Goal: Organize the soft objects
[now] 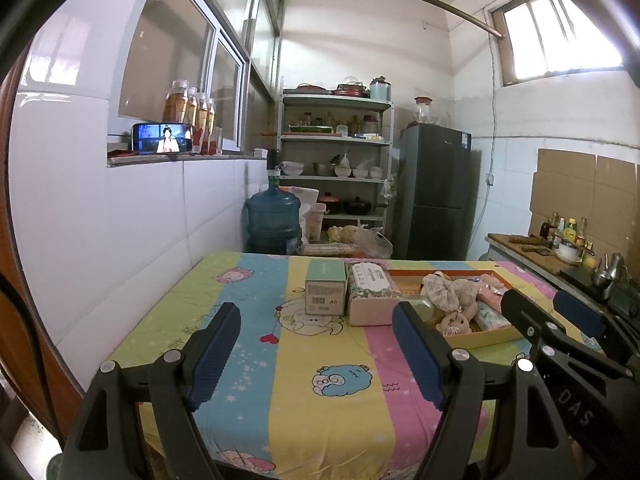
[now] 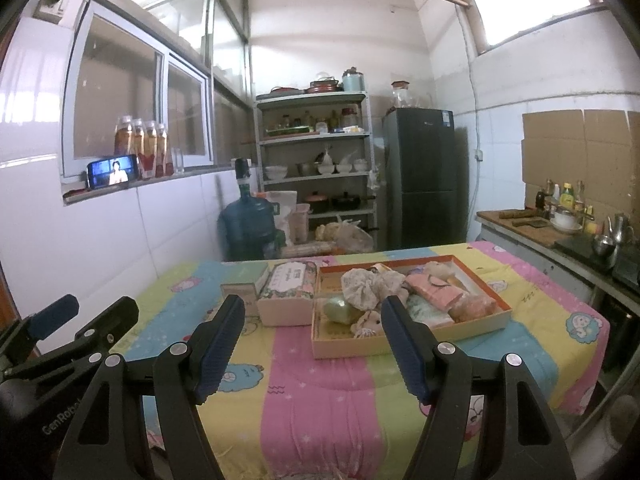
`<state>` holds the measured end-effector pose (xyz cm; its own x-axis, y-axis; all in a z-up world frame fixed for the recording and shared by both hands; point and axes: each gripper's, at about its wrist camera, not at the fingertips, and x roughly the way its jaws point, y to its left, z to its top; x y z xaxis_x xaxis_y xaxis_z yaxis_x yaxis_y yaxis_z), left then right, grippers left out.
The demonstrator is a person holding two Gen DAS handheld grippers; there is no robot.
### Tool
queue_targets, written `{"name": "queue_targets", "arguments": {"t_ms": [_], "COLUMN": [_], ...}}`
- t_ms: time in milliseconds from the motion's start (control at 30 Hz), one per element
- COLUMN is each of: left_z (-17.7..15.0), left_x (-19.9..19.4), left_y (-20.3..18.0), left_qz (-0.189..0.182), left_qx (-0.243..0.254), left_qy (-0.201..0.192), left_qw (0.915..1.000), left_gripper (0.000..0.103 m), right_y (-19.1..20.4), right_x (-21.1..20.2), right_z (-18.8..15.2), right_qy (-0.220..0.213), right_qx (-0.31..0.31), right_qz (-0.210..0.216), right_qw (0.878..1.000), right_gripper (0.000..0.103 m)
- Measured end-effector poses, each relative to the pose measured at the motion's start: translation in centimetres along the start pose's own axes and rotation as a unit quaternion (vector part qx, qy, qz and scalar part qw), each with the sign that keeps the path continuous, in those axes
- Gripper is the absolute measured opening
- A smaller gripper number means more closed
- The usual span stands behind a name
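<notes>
In the tray (image 2: 412, 346), jumbled soft toys (image 2: 372, 286)

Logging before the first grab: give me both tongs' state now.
Left tongs: open, empty, above the table.
Right tongs: open, empty, short of the tray.

One shallow orange-rimmed cardboard tray (image 2: 412, 344), one floral tissue pack (image 2: 286, 294), one green-topped carton (image 1: 326, 290), two black grippers.

Water jug (image 1: 273, 216), fridge (image 1: 436, 192), shelf w/ bowls (image 1: 334, 140), phone (image 1: 162, 139)
</notes>
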<state>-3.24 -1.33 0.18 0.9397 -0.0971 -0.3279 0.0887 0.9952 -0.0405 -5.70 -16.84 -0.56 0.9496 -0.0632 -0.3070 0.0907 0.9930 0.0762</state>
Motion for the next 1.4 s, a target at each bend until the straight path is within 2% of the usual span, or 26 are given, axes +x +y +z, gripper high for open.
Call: {"name": "queue_targets", "arguments": {"t_ms": [1400], "left_z": [-0.15], "left_x": [0.1], "left_y": [0.22], "left_qz": [0.0], "left_qx": [0.001], "left_qy": [0.003], "left_qw": [1.0], "left_gripper": [0.078], "right_y": [0.4], "right_x": [-0.38], "right_z": [0.21], "right_qy": [0.003], "right_qx": [0.002], "right_qz": [0.002], "right_qw": [1.0], "right_gripper": [0.073]}}
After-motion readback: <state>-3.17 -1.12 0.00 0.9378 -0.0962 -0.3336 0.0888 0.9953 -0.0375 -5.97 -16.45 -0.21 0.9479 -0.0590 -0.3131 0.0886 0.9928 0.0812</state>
